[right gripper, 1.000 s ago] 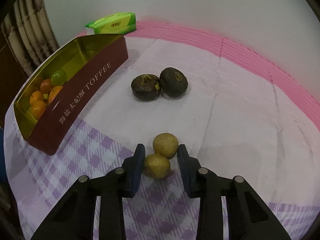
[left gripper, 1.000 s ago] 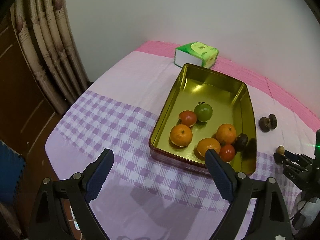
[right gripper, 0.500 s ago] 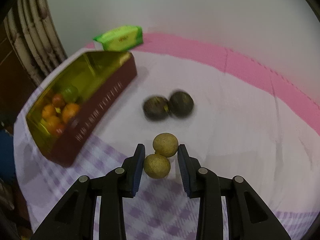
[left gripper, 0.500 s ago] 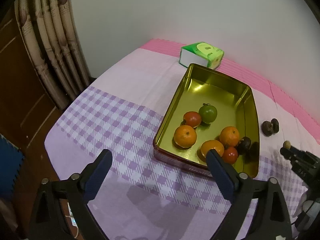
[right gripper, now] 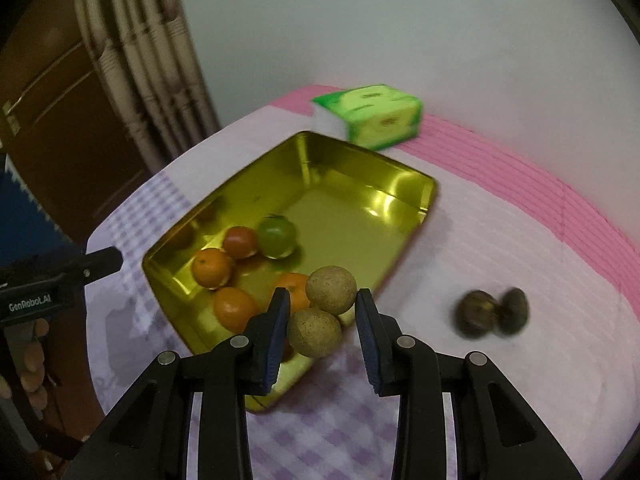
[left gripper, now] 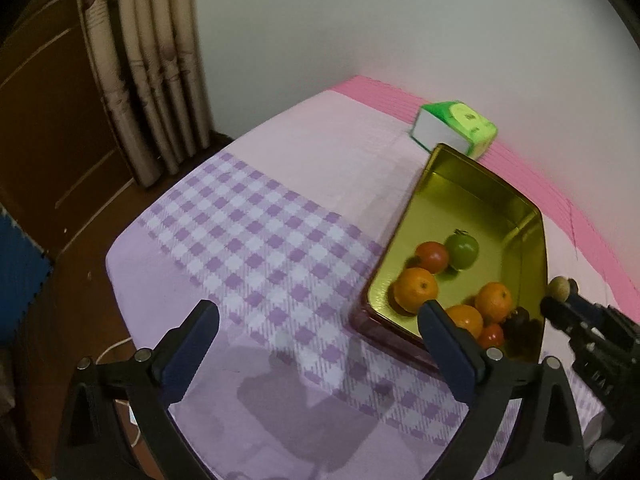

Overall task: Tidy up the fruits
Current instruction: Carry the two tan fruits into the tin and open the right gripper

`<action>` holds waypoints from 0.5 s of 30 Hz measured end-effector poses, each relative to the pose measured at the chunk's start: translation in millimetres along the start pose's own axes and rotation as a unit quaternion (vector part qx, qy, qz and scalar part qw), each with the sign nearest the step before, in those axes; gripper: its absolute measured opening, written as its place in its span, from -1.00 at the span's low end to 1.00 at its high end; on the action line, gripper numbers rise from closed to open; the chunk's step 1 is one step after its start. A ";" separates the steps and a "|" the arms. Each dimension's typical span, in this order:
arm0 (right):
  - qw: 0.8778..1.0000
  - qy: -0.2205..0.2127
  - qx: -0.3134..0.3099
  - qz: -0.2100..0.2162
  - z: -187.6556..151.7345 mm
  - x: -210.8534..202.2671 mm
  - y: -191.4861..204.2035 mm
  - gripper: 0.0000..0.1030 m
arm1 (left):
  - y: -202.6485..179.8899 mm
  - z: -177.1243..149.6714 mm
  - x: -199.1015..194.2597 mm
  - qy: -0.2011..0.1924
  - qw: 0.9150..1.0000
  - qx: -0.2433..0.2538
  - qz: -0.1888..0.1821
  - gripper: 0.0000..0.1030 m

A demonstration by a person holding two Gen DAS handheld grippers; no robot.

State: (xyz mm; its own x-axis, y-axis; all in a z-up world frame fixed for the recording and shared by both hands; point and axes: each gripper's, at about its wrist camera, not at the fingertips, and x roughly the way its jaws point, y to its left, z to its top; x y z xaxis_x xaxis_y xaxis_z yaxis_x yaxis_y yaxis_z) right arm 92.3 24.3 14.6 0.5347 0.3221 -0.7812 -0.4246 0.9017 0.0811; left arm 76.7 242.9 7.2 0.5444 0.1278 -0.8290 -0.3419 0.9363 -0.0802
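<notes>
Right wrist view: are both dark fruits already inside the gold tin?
No: both dark fruits lie on the cloth to the right of the gold tin, apart from it.

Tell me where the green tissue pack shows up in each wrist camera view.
Left wrist: green tissue pack upper right of centre, just beyond the gold tin's far end.
Right wrist: green tissue pack upper centre, again behind the tin.
Shared landmark: the gold tin.
</notes>
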 end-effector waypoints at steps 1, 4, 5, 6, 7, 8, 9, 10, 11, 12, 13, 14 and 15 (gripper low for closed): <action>1.000 0.002 -0.004 0.004 0.5 3.4 3.7 -0.33 | 1.2 0.4 0.7 0.002 1.000 -0.003 0.000 0.92; 1.000 0.008 -0.015 0.007 0.8 10.8 13.2 -0.33 | 2.5 0.4 1.2 0.003 1.000 -0.007 0.002 0.92; 1.000 0.011 -0.019 0.006 1.5 14.8 15.8 -0.33 | 2.1 0.2 1.0 0.002 1.000 -0.006 0.004 0.92; 1.000 0.014 -0.020 0.007 0.9 16.5 16.5 -0.33 | 2.1 0.1 1.0 0.001 1.000 -0.006 0.005 0.92; 1.000 0.018 -0.021 0.007 1.3 20.4 16.8 -0.32 | 2.1 0.1 1.1 0.001 1.000 -0.006 0.005 0.92; 1.000 0.020 -0.022 0.005 1.1 23.7 16.6 -0.32 | 2.2 0.1 1.4 0.002 1.000 -0.006 0.005 0.92; 1.000 0.022 -0.022 0.005 1.0 27.0 16.5 -0.32 | 2.1 0.1 1.1 0.002 1.000 -0.007 0.006 0.92; 0.999 0.024 -0.021 0.005 1.1 29.4 16.3 -0.32 | 2.5 0.1 1.1 0.002 1.000 -0.009 0.007 0.92; 0.999 0.025 -0.021 0.005 1.1 31.8 16.9 -0.33 | 3.1 0.2 1.3 0.002 1.000 -0.012 0.008 0.92; 0.999 0.025 -0.022 0.004 1.0 33.1 17.5 -0.32 | 3.6 0.1 1.4 0.003 1.000 -0.014 0.009 0.92; 0.999 0.027 -0.024 0.005 0.8 34.7 18.2 -0.32 | 4.4 0.1 2.0 0.003 1.000 -0.015 0.010 0.92; 0.999 0.028 -0.023 0.005 0.6 36.5 18.8 -0.32 | 5.3 0.2 2.5 0.004 1.000 -0.017 0.011 0.92; 0.999 0.030 -0.023 0.005 0.8 38.1 19.0 -0.32 | 5.5 0.2 2.6 0.005 1.000 -0.018 0.011 0.92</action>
State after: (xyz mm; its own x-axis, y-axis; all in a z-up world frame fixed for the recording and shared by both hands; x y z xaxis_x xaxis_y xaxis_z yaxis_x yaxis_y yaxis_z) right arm 105.2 53.9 -13.1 0.4868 0.3112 -0.8162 -0.4633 0.8841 0.0607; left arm 76.4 248.5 4.7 0.5299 0.1444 -0.8357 -0.3803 0.9212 -0.0820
